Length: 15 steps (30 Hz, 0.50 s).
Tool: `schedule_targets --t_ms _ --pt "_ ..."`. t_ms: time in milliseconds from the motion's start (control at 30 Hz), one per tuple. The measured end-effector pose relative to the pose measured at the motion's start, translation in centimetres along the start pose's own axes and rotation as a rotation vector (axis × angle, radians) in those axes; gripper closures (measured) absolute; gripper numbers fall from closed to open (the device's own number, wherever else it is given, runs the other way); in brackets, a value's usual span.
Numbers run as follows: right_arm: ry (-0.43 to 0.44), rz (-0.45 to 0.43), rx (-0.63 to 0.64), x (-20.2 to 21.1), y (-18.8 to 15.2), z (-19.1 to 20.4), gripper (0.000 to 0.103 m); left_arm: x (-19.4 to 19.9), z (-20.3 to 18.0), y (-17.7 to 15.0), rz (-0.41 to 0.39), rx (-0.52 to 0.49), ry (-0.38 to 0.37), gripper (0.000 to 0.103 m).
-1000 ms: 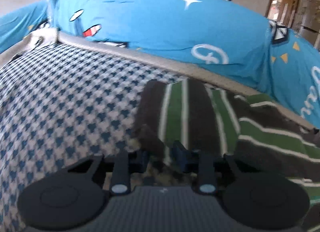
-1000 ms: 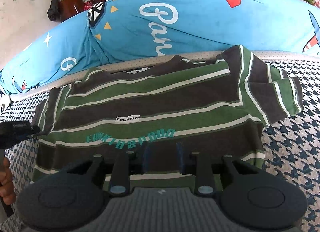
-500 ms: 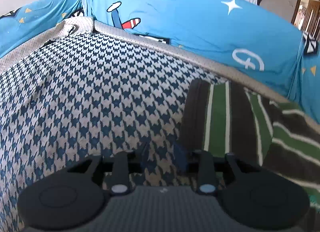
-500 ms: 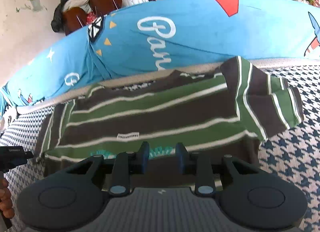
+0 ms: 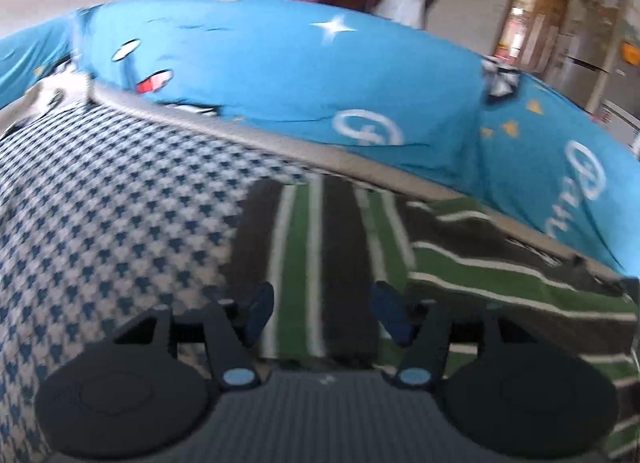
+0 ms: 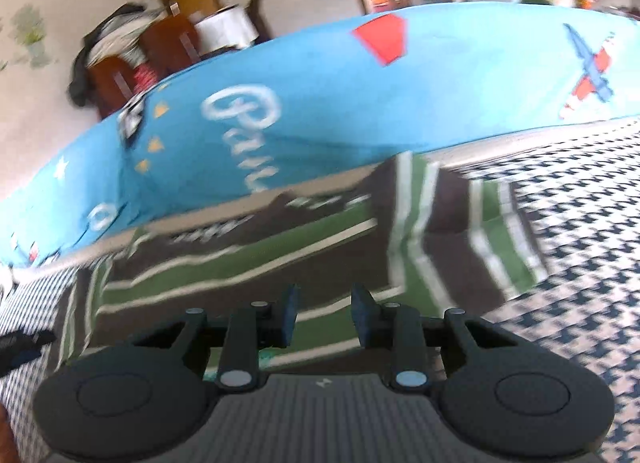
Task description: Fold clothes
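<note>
A brown T-shirt with green and white stripes (image 6: pixel 248 263) lies spread on the houndstooth cover (image 6: pixel 580 263). Its left sleeve (image 5: pixel 320 231) lies flat, pointing toward the blue bedding. My left gripper (image 5: pixel 324 313) hovers over the near end of that sleeve. Its jaws are opening, and the sleeve shows between the fingers (image 5: pixel 260 309) but is not pinched. My right gripper (image 6: pixel 325 315) hangs above the shirt's lower middle with a gap between its pads and nothing in them. The right sleeve (image 6: pixel 472 231) is folded at an angle over the cover.
A big blue printed quilt (image 5: pixel 320 95) runs along the far edge of the houndstooth cover (image 5: pixel 100 203). Behind it are wooden chairs (image 6: pixel 132 63) and a doorway (image 5: pixel 532 27). The dark tip of the other gripper (image 6: pixel 24 343) shows at the left edge of the right wrist view.
The left gripper's jaws, close together at the sleeve's near end before, now stand wide apart; its view swung left, then back over the sleeve. The right gripper drew back and rolled.
</note>
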State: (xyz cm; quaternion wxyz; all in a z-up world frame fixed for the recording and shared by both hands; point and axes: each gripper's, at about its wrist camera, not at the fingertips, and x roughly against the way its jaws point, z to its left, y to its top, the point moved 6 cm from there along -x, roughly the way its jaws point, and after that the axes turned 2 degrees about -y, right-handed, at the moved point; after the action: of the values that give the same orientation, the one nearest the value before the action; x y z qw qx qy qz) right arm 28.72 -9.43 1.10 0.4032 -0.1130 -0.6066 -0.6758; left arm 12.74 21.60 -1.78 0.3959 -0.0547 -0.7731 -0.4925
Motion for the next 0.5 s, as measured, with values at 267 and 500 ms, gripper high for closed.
schedule_targets --t_ms 267,500 --pt "-0.128 -0.021 -0.115 -0.1 1.9 -6.7 0.067 -0.1 -4.0 -1.7 0.014 -0.114 -0.079 0.033" --pt "-0.163 0.027 -0.287 -1.1 1.2 -11.4 0.067 -0.5 -5.4 -2.6 0.037 -0.152 -0.107 0.031"
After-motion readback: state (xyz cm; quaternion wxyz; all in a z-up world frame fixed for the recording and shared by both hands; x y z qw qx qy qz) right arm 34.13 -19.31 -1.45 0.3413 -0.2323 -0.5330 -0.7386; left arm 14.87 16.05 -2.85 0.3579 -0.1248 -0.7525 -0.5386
